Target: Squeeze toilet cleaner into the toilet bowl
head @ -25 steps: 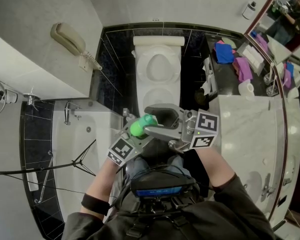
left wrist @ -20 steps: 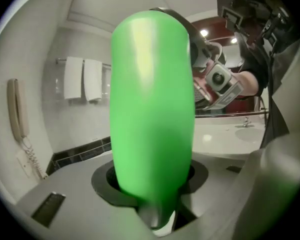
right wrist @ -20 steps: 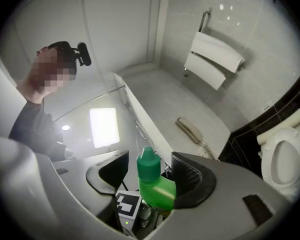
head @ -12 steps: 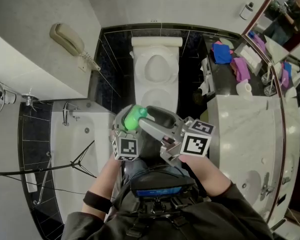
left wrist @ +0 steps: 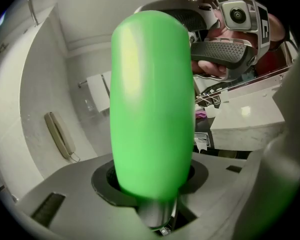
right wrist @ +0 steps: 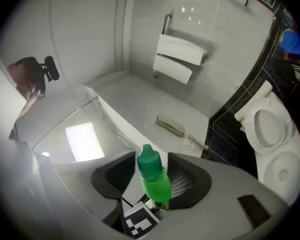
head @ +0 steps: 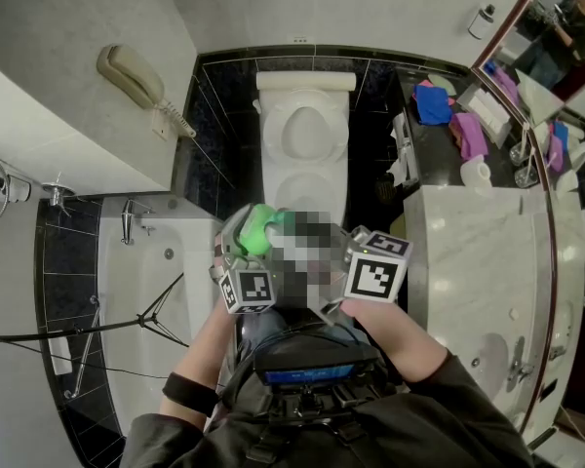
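Green toilet cleaner bottle clenched in the left tongs, body filling the space between both jaws, lower end seated deep at their root. Bottle in mid-air, resting on no surface; in the head view just short of the near edge of the closed toilet, toward the bathtub side.

Darker green cap and neck of the bottle upright between the pads of the right tongs. Right tongs released, jaws just closing in; clear gap between cap and one pad, contact with the other pad not discernible. Marker cube of the left tongs directly below the bottle in the right gripper view.

Left hand and right hand drawn in close before the chest, forearms entering from the lower edge, the two tongs angled toward each other. Right tongs aimed across toward the wall with the telephone handset. Marble worktop at the right.
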